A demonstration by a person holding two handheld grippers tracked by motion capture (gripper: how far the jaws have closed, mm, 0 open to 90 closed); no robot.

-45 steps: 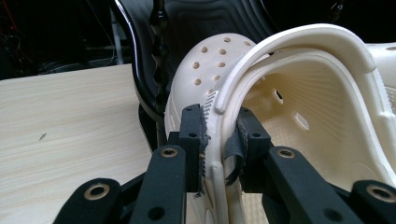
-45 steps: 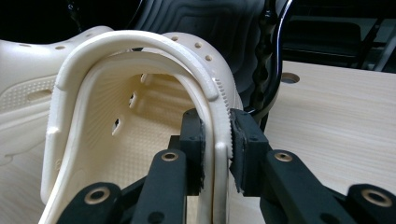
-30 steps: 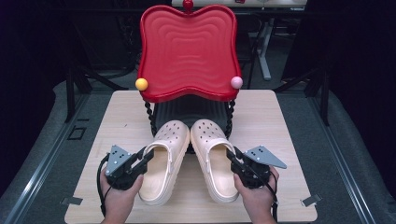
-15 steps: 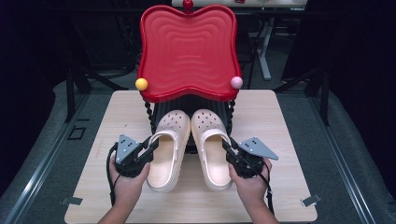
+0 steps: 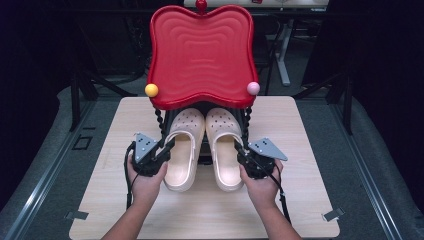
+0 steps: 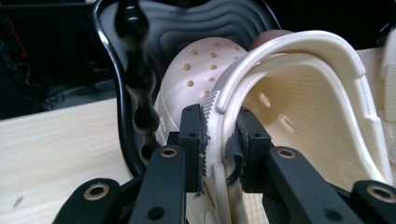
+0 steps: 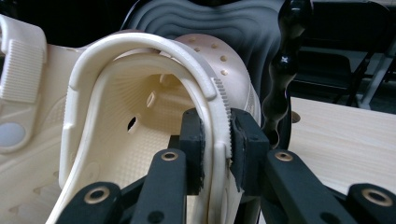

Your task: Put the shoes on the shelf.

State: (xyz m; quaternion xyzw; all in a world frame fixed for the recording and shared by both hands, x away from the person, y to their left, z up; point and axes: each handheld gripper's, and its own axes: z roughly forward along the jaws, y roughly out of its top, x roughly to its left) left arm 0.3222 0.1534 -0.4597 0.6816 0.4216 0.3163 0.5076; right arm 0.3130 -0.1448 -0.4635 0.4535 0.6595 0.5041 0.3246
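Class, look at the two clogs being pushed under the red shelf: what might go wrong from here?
1. Each gripper, left and right, pinches only a clog's thin side wall; the left clog or right clog may flex and slip free.
2. The beaded post stands close beside the left clog; it may snag.

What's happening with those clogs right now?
A person holds a gripper in each hand. The left gripper is clamped on the outer side wall of the left clog, the right gripper on the right clog. Both clogs lie side by side on the table, toes tucked under the red shelf.
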